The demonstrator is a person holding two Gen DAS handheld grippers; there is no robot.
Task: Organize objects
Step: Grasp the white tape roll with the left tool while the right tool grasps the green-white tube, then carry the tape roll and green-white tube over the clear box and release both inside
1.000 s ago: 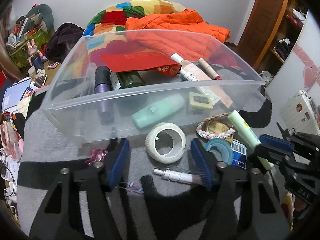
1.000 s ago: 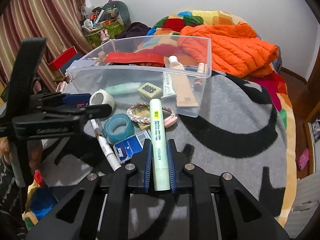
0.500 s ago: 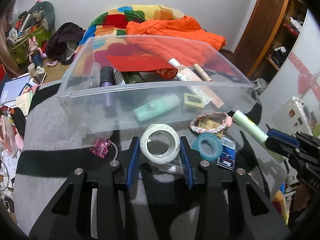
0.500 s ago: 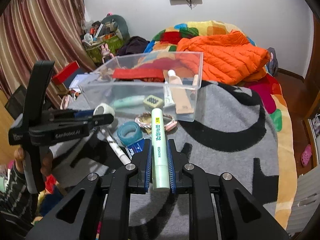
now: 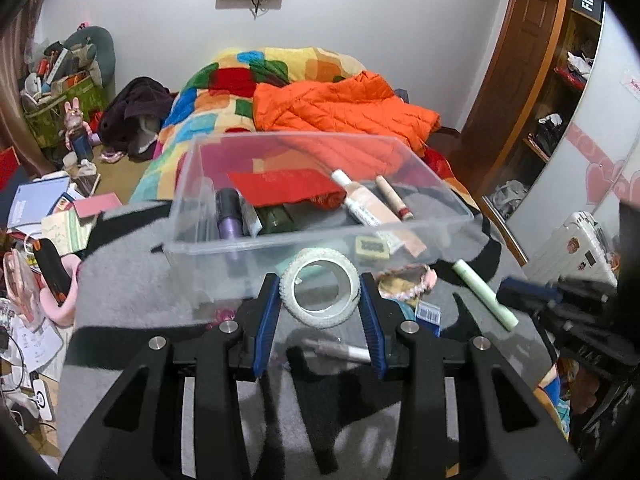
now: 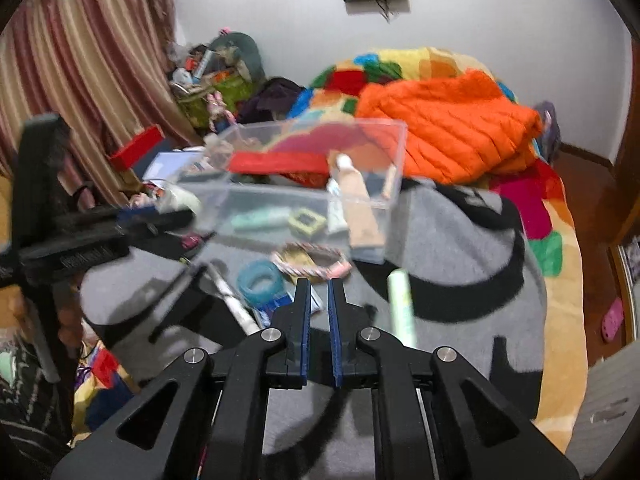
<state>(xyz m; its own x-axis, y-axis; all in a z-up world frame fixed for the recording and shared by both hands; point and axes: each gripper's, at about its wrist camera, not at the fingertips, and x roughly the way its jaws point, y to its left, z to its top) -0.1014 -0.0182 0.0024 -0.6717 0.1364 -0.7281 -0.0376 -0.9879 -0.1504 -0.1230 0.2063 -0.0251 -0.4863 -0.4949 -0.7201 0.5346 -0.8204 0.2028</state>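
Observation:
My left gripper [image 5: 320, 292] is shut on a white tape roll [image 5: 320, 298] and holds it raised just in front of the clear plastic bin [image 5: 256, 242]. The bin [image 6: 394, 148] holds a red envelope, tubes and bottles. My right gripper [image 6: 318, 292] has its jaws a narrow gap apart with nothing between them. The pale green tube [image 6: 401, 306] that it held is just to the right of its fingers, blurred, over the grey blanket. In the left wrist view the tube [image 5: 484, 294] still appears at the right gripper's tip.
On the grey blanket [image 6: 460, 240] lie a teal tape roll [image 6: 260, 282], a braided bracelet [image 6: 310, 258], a white pen [image 6: 234, 298] and a blue card. An orange jacket [image 6: 448, 128] lies behind the bin. Clutter fills the floor at left.
My left gripper has closed on the white tape roll and lifted it toward the bin. The pale green tube has left my right gripper's jaws and now sits to their right.

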